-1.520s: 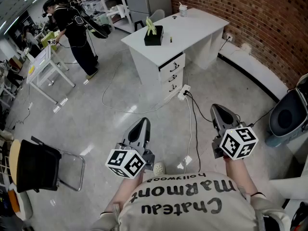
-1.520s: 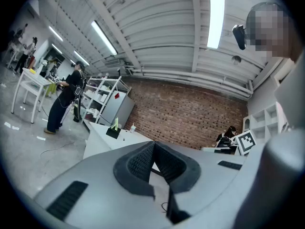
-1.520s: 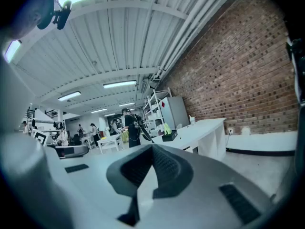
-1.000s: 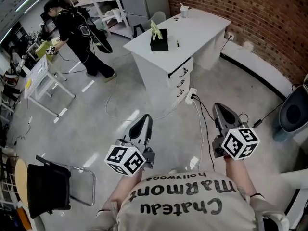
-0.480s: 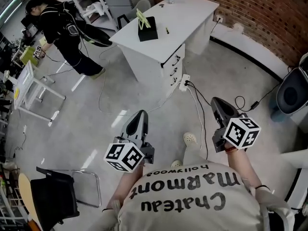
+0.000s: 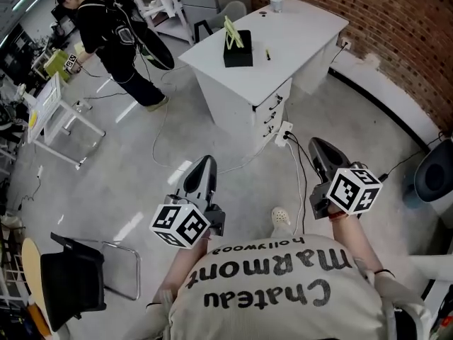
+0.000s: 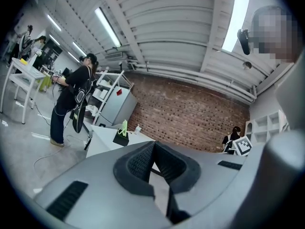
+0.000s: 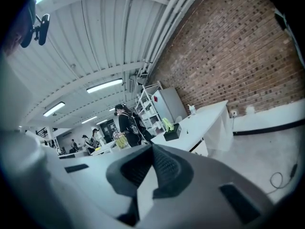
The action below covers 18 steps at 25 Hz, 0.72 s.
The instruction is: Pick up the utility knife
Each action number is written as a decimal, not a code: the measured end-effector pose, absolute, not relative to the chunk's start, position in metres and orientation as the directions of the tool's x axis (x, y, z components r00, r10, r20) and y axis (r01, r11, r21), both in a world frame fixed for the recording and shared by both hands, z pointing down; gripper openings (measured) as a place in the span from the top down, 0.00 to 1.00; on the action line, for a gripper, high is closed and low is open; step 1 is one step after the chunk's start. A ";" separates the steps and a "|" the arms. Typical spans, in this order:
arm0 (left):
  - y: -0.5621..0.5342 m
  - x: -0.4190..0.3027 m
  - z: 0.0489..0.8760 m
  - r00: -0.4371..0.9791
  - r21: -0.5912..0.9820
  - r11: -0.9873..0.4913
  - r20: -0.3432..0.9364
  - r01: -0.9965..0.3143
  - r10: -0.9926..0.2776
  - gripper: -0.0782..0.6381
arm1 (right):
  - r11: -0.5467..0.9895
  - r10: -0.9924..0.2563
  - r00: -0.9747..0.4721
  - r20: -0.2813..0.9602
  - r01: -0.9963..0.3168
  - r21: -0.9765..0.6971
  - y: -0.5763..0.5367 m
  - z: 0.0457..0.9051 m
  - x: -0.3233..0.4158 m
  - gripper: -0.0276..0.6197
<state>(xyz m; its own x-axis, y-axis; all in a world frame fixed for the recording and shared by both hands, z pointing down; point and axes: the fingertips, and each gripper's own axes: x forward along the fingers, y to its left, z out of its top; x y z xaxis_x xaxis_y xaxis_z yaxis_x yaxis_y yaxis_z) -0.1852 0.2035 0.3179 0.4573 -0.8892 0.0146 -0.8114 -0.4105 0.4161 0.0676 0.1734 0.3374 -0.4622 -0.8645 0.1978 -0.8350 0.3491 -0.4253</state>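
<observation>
A small thin yellow and dark item (image 6: 267, 53), possibly the utility knife, lies on the white desk (image 6: 301, 30) far ahead of me. It is too small to make out. My left gripper (image 6: 205, 163) is held out over the floor, shut and holding nothing. My right gripper (image 6: 316, 146) is beside it, also shut and holding nothing. Both point toward the desk and are well short of it. In the left gripper view the closed pads (image 7: 143, 161) meet in front of the desk. In the right gripper view the pads (image 8: 164, 166) are closed too.
A black box (image 6: 238, 54) with green-yellow pieces and a cup (image 6: 276, 2) stand on the desk. Its drawers (image 6: 272, 115) face me. A power strip (image 6: 284, 134) and cables (image 6: 301, 168) lie on the floor. A person in black (image 6: 113, 27), a folding chair (image 6: 74, 278) and a bin (image 6: 433, 176) are around.
Both grippers stay shut in front of me while I walk. The desk has shifted slightly right in the head view, and the person in black has changed stance.
</observation>
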 end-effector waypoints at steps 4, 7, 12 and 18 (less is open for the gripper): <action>0.166 -0.173 0.309 0.456 0.408 -0.417 -0.003 -0.812 -0.890 0.89 | 0.379 -0.861 -0.480 0.166 -0.825 -0.419 0.133 0.325 0.074 0.95; 0.139 -0.162 0.301 0.455 0.396 -0.425 -0.020 -0.814 -0.890 0.89 | 0.397 -0.861 -0.486 0.151 -0.826 -0.400 0.106 0.318 0.083 0.95; 0.099 -0.148 0.300 0.442 0.392 -0.412 -0.015 -0.822 -0.897 0.89 | 0.393 -0.872 -0.469 0.139 -0.840 -0.374 0.055 0.312 0.105 0.95; 0.055 -0.141 0.311 0.403 0.412 -0.364 0.009 -0.835 -0.915 0.89 | 0.405 -0.857 -0.491 0.156 -0.829 -0.386 0.003 0.320 0.116 0.95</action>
<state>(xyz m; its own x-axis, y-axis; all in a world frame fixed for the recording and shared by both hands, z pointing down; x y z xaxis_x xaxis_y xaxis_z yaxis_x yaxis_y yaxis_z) -0.1410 0.0553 0.3105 0.4028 -0.9152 0.0086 -0.8353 -0.3637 0.4122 0.1156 0.0031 0.3201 -0.4910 -0.8571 0.1561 -0.8290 0.4046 -0.3862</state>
